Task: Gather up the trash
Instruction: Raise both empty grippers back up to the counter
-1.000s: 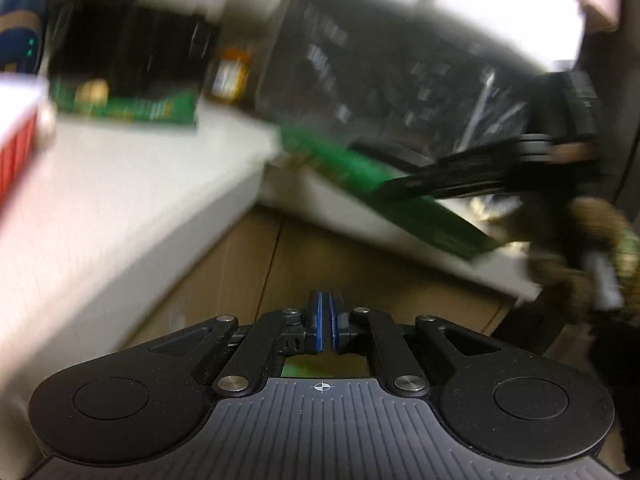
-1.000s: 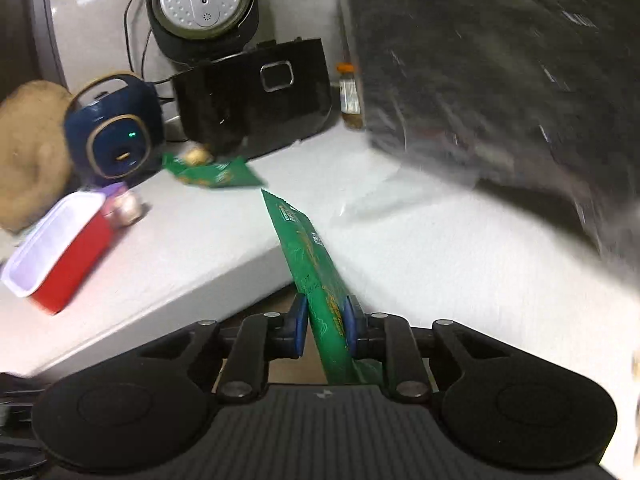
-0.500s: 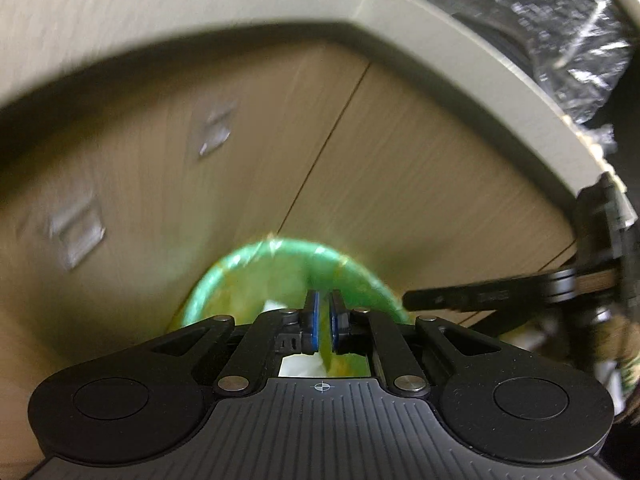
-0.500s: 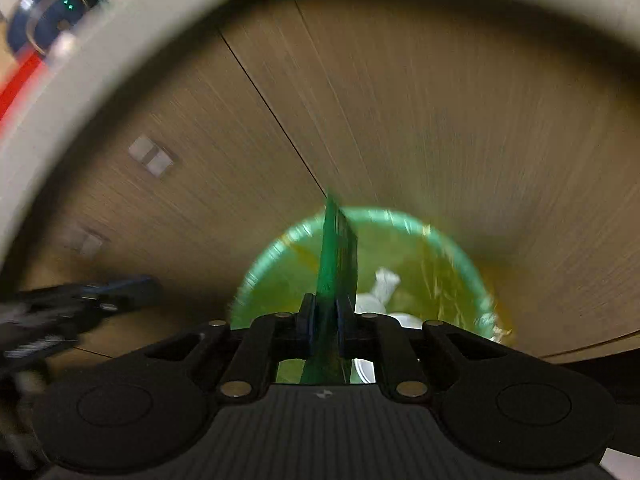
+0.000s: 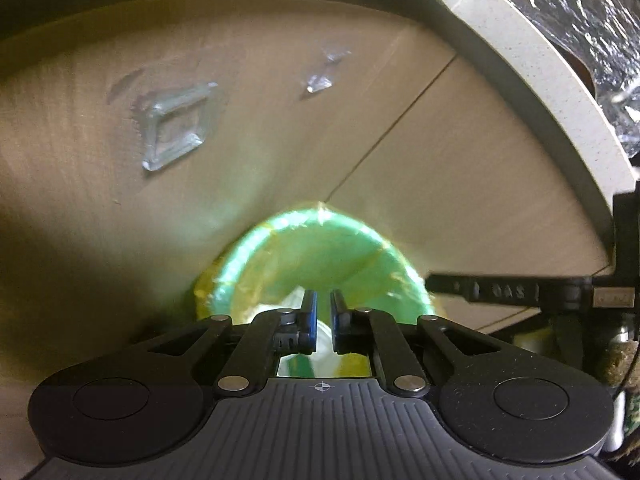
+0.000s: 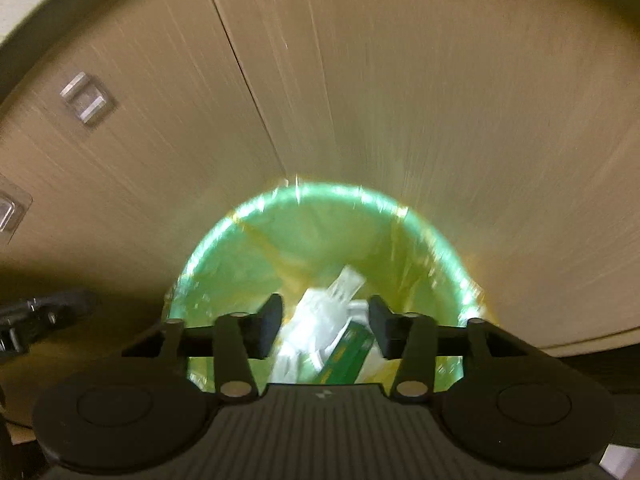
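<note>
A green bin (image 6: 320, 196) lined with a yellowish bag stands on the floor against the cabinet. My right gripper (image 6: 325, 308) hangs over its mouth with the jaws opening. The green wrapper (image 6: 346, 356) lies loose below them on white crumpled trash (image 6: 316, 320) inside the bin, free of the pads. From the left wrist view the same bin (image 5: 280, 232) shows. My left gripper (image 5: 323, 300) hovers above its near rim, blue pads nearly together with nothing between them. One finger of the right gripper (image 5: 500, 290) reaches in from the right.
Wooden cabinet doors (image 6: 400, 100) rise right behind the bin, with clear stick-on hooks (image 5: 176, 124) (image 6: 86, 98) on them. The pale counter edge (image 5: 540, 64) overhangs above, and a crinkled shiny dark bag (image 5: 580, 8) lies on top.
Both grippers came down from counter height to the bin. The right gripper's jaws spread and the green wrapper left them and fell into the bin.
</note>
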The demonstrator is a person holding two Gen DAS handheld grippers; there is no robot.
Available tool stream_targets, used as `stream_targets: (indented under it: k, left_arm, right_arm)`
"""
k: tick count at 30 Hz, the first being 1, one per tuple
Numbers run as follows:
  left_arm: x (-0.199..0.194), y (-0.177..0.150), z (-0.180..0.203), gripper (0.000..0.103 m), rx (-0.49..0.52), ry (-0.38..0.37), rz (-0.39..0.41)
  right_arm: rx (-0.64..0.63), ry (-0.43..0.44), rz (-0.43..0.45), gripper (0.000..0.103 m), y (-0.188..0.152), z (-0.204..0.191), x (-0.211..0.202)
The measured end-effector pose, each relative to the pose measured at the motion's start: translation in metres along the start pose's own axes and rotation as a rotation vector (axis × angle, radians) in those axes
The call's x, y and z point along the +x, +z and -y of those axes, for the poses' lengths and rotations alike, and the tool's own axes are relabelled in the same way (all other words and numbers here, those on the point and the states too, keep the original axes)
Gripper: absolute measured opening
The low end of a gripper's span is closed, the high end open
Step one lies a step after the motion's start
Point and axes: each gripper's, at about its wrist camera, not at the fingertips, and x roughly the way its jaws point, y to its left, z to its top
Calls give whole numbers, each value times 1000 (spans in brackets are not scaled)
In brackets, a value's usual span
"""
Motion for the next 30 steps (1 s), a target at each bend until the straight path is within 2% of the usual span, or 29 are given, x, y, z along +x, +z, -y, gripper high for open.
stream_targets:
  k: [2,4,7,8,11,13,15,19,21,23,26,30]
  left_arm:
    - [1,3,5,10,0,-66,-22]
    - [5,5,16,11,46,-116,-33]
    - [3,2,40,13,202,-105,-14]
    - [0,1,46,13,234,-131,-20]
    - [-21,2,56,13,269,-294,4]
    - [-46,2,57,13,294,-356,82]
    - [-73,4,54,13,309,-371,176]
    - [-125,7,49,13,326,-408,340]
    - [-149,6,48,13,336,-389,414]
    - [-167,6,47,13,342,-336,483]
    - [-190,7,45,13,330,-256,574]
    - [-215,16,44,13,299,-141,649]
  right_arm:
    - [0,-63,40,51,9,-12,-13]
    - [-3,-133,103,51,19,-24,-34]
    - [10,-212,200,51,37,-34,-76]
    - [15,-235,225,54,41,-36,-90]
    - [24,-275,288,57,55,-47,-132]
    - [22,-249,332,59,65,-56,-160]
    - [28,-202,374,65,73,-65,-183]
    - [5,-72,411,67,96,-82,-212]
    - [-23,-71,424,68,108,-85,-226]
    - [-26,-71,420,68,119,-91,-224]
    - [-23,-56,397,68,130,-96,-212]
    - [-56,-25,360,68,129,-106,-189]
